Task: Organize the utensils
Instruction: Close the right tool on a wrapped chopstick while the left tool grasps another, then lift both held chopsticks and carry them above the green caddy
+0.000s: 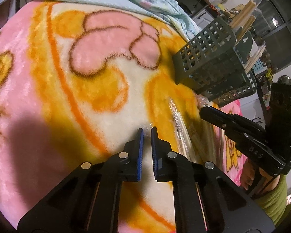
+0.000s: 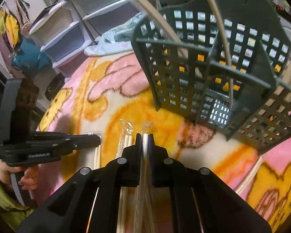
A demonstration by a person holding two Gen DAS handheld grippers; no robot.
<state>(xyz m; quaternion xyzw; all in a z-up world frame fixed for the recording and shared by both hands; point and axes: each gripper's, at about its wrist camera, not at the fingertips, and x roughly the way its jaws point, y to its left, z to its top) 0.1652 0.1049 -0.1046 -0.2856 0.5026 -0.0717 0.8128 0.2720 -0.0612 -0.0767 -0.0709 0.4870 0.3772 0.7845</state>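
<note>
Clear-wrapped chopsticks [image 2: 145, 147] sit clamped between the jaws of your right gripper [image 2: 145, 136] at lower centre, tip aimed at the grey basket [image 2: 184, 44] upper right, probably so the pair can go into a compartment. Your left gripper [image 2: 98, 138], lower left, has its jaws closed on the wrapper end of another pair [image 2: 97, 156] on the blanket [image 2: 110, 77]. A third pair [image 2: 127, 136] lies between.

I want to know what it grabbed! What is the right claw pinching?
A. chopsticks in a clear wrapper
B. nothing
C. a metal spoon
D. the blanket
A: in the right wrist view, the right claw is shut on wrapped chopsticks, whose crinkly clear wrapper sticks out past its tips.
</note>
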